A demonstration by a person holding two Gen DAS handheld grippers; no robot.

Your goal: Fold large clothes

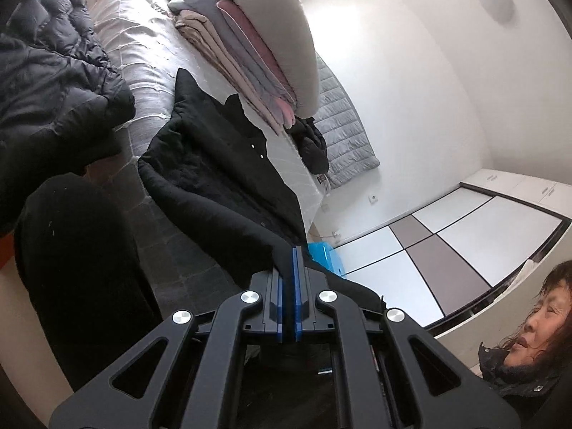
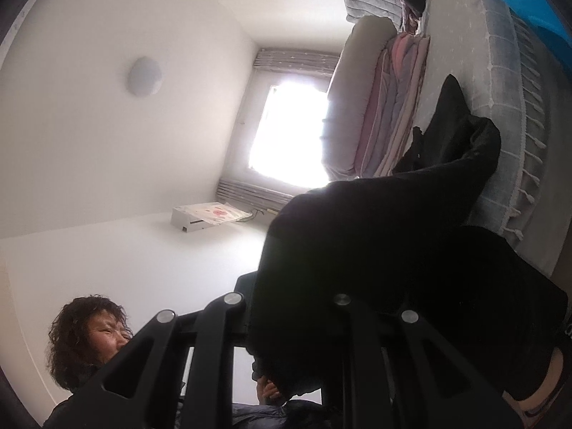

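Left gripper (image 1: 290,268) had its blue pads pressed together with no visible gap, pinching an edge of the black coat (image 1: 221,175) right at the fingertips; fabric ran from the tips straight onto the bed. Right gripper (image 2: 286,307): fingertips were buried under black coat fabric draped over the frame, so I couldn't tell how far apart the fingers were or whether they held it. No legible writing or brand marks anywhere; only two pale snap buttons showed on the coat front. Coat lay spread across the near half of the bed (image 1: 143,35), one side lifted toward the grippers, its collar end touching the stack of folded bedding (image 1: 250,53). A second dark puffer jacket (image 1: 50,78) sat bunched at the left of the left wrist view, apart from the coat, with a bare strip of bedspread between them. Fringed bedspread edge (image 2: 518,164) ran beside the coat. Beyond the bed's foot: blue bin (image 1: 327,255) just beside the mattress corner, then the wardrobe doors (image 1: 464,236). Far back, bright window (image 2: 289,132) and ceiling lamp (image 2: 144,77).
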